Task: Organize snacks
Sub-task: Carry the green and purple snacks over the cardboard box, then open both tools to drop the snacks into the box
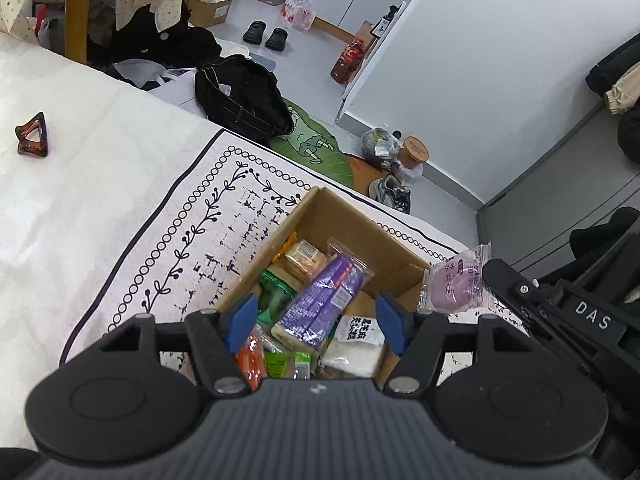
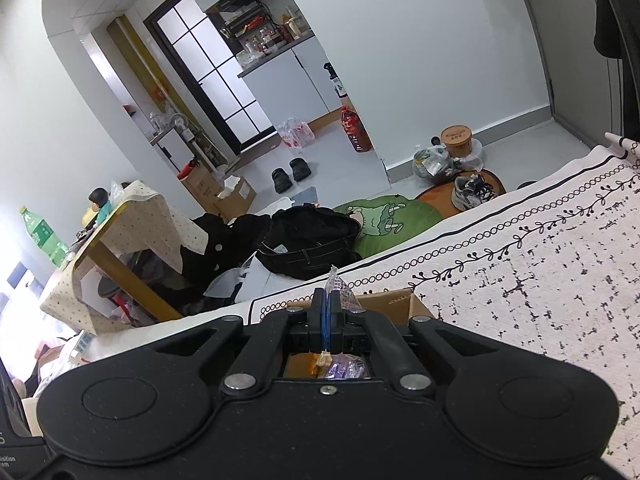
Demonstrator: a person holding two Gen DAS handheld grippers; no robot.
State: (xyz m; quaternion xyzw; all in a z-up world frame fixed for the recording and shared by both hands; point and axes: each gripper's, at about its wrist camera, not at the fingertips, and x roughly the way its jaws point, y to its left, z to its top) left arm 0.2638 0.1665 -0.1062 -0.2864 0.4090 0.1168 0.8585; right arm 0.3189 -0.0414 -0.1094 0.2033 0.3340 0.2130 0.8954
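A brown cardboard box (image 1: 340, 216) sits on the patterned white cloth (image 1: 168, 216) and holds several snack packets, a long purple one (image 1: 320, 300) on top. My left gripper (image 1: 316, 320) hovers open just above the box with nothing between its blue pads. My right gripper (image 1: 486, 270) comes in from the right, shut on the edge of a round purple snack in a clear wrapper (image 1: 458, 282), held over the box's right rim. In the right wrist view my right gripper (image 2: 327, 308) pinches the clear wrapper (image 2: 338, 290), and the box (image 2: 384, 302) lies just beyond.
A brown triangular hair clip (image 1: 32, 138) lies on the white cover at left. Beyond the bed edge the floor holds a black bag (image 1: 244, 98), a green mat (image 1: 316, 148), a shoe (image 1: 392, 192) and a wooden table (image 2: 116, 256).
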